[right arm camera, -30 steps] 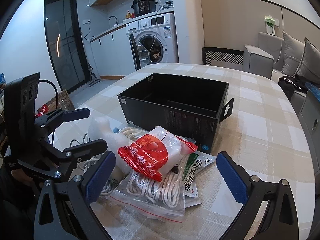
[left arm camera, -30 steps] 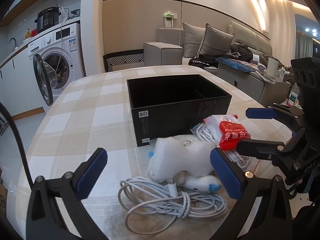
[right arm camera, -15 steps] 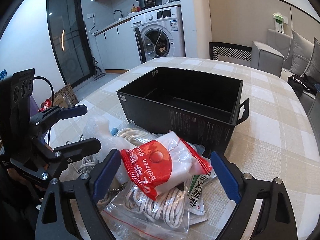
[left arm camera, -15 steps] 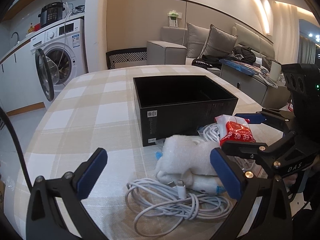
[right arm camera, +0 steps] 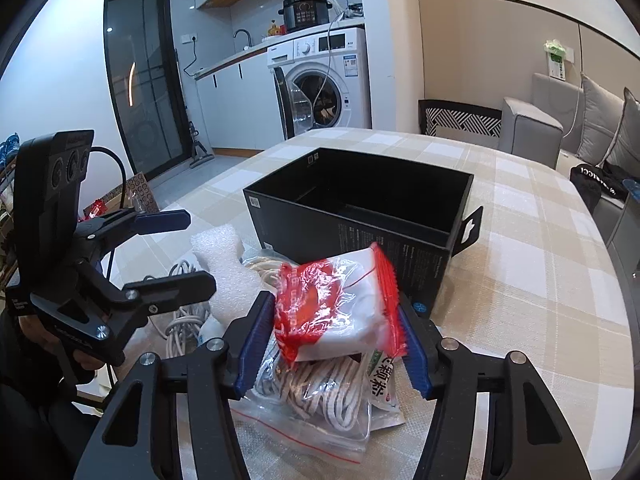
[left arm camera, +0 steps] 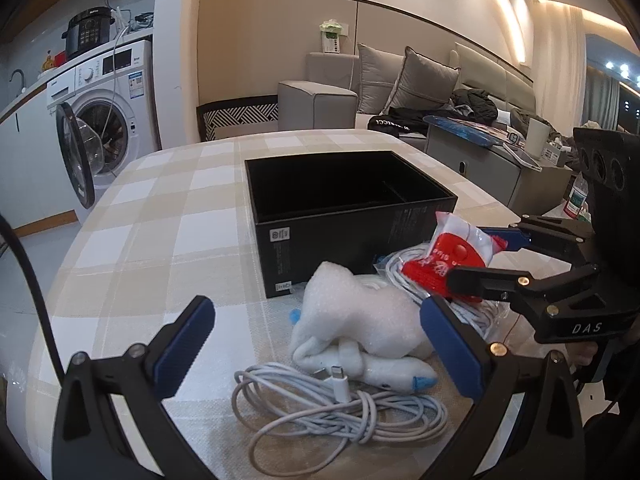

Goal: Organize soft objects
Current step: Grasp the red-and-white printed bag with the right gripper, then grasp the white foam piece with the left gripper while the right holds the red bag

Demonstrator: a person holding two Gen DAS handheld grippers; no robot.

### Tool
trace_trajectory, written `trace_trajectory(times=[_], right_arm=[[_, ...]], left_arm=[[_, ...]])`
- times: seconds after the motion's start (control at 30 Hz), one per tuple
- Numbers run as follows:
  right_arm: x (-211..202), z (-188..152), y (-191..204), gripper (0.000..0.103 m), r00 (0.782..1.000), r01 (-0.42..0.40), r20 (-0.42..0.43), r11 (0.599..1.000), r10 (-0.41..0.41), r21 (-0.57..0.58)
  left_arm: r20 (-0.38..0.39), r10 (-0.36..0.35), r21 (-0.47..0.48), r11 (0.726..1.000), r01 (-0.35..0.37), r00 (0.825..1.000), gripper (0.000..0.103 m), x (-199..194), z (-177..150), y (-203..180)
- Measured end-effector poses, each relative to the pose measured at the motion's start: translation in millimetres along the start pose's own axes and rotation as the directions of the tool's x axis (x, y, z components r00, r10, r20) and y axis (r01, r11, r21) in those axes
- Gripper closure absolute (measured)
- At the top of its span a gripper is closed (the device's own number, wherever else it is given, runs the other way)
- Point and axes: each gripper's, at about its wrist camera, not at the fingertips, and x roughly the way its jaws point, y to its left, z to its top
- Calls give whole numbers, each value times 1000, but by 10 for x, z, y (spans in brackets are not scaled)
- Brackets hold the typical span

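My right gripper (right arm camera: 334,338) is shut on a red-and-white balloon packet (right arm camera: 340,306), which is tilted just above a clear bag of white cord (right arm camera: 316,394). The packet also shows in the left wrist view (left arm camera: 456,258), between the right gripper's fingers (left arm camera: 480,256). An open black box (right arm camera: 360,208) stands just behind it and looks empty; it also shows in the left wrist view (left arm camera: 344,200). My left gripper (left arm camera: 320,344) is open, low over white foam wrap (left arm camera: 360,316) and a coiled white cable (left arm camera: 336,404).
A green-printed packet (right arm camera: 380,380) lies under the cord bag. The checked tablecloth (left arm camera: 152,232) covers the round table, whose edge curves close on both sides. A washing machine (left arm camera: 104,104) with an open door and a grey sofa (left arm camera: 400,92) stand beyond.
My right gripper closed from wide open onto the balloon packet and tilted it up. My left gripper stayed open and shifted slightly over the foam.
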Motion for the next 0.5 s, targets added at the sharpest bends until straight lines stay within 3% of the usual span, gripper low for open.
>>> trace_trajectory(times=[0.2, 0.37, 0.47, 0.5], right_arm=[[-54, -32, -53, 53, 1000, -18, 14, 1000, 18, 24], [-76, -53, -81, 54, 999, -39, 19, 999, 39, 32], [-88, -62, -85, 54, 999, -50, 21, 998, 49, 37], [-92, -68, -75, 54, 998, -51, 21, 998, 51, 37]], left_arm=[[-40, -32, 14, 999, 32, 999, 0, 123, 56, -71], [-73, -87, -48, 995, 84, 993, 0, 226, 97, 22], [-90, -108, -66, 993, 103, 990, 8, 276, 101, 43], [-97, -115, -65, 992, 109, 989, 15, 287, 96, 37]])
